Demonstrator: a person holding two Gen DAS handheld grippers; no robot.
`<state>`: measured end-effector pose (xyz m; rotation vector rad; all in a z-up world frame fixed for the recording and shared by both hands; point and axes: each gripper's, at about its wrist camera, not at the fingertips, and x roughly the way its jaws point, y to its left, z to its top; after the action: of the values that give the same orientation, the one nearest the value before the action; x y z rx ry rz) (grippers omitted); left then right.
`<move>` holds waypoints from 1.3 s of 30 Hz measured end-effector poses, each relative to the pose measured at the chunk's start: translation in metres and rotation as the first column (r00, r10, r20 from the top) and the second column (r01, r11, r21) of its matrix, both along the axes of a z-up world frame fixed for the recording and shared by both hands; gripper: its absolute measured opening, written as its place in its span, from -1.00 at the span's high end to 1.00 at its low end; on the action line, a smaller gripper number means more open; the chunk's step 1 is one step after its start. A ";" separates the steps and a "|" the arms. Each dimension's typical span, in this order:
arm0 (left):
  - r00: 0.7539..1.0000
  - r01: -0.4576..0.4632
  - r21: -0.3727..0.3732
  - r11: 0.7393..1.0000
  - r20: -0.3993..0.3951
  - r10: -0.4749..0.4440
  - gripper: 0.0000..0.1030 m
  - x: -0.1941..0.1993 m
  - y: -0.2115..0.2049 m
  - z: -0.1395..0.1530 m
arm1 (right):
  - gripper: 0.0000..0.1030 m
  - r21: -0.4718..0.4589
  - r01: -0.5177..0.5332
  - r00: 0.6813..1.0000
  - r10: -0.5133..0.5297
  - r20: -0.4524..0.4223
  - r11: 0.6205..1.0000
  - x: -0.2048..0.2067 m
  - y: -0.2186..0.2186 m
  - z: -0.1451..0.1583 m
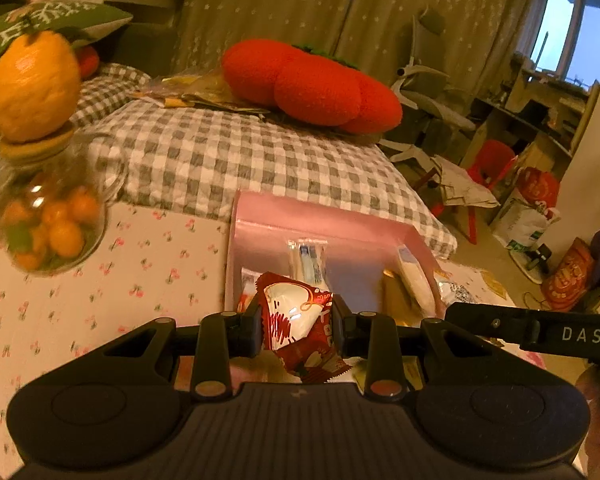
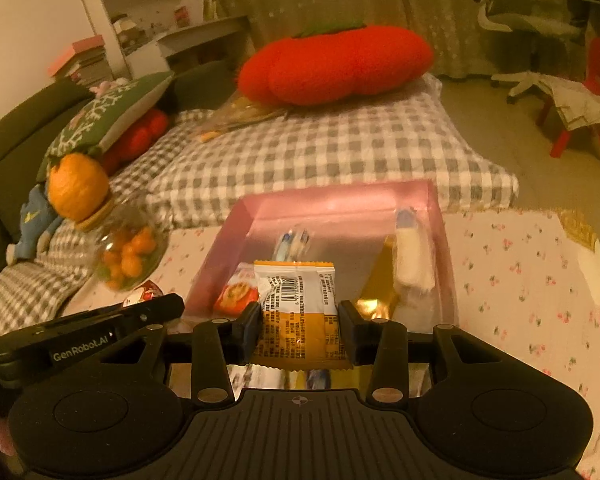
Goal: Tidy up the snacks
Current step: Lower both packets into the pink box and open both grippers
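My left gripper (image 1: pixel 298 326) is shut on a red and white snack packet (image 1: pixel 296 320) and holds it over the near edge of the pink box (image 1: pixel 320 212). My right gripper (image 2: pixel 299 330) is shut on an orange and white snack packet (image 2: pixel 298 312) with a barcode, over the near edge of the same pink box (image 2: pixel 340 196). Inside the box lie a blue and white packet (image 2: pixel 292 242), a cream packet (image 2: pixel 412 256), an orange packet (image 2: pixel 236 294) and a gold one (image 2: pixel 374 280). The right gripper's arm (image 1: pixel 532 330) shows in the left wrist view, the left one (image 2: pixel 84 340) in the right wrist view.
A glass jar of small oranges (image 1: pixel 48 220) with a lemon-shaped lid (image 1: pixel 32 84) stands left of the box on the floral cloth (image 1: pixel 120 280). Behind lies a checked bed cover (image 1: pixel 240 160) with a red tomato cushion (image 1: pixel 312 84). A red chair (image 2: pixel 596 92) stands far right.
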<state>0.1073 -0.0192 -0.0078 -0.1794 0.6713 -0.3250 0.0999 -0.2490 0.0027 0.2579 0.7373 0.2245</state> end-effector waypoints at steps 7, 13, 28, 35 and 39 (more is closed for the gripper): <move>1.000 0.015 0.092 0.996 0.008 -0.016 0.43 0.031 -0.020 -0.003 | 0.22 0.001 0.040 0.999 -0.040 -0.028 0.999 0.037 -0.005 -0.011; 1.000 0.014 0.149 0.989 -0.010 -0.013 0.42 0.055 -0.032 -0.010 | 0.22 -0.022 0.063 0.996 -0.064 -0.065 0.998 0.064 -0.006 -0.022; 0.998 0.012 0.288 0.958 -0.056 0.004 0.41 0.093 -0.051 -0.029 | 0.22 -0.040 0.101 0.979 -0.107 -0.173 0.994 0.110 -0.011 -0.046; 0.997 0.019 0.294 0.956 -0.076 0.004 0.40 0.101 -0.052 -0.027 | 0.18 -0.040 0.101 0.975 -0.107 -0.196 0.994 0.115 -0.012 -0.052; 0.998 0.018 0.289 0.957 -0.070 0.003 0.34 0.103 -0.051 -0.027 | 0.18 -0.042 0.106 0.975 -0.113 -0.194 0.993 0.116 -0.011 -0.050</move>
<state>0.2099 -0.0702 -0.0344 0.0925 0.7812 -0.2249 0.2156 -0.2605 -0.0475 0.2924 0.9184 0.0829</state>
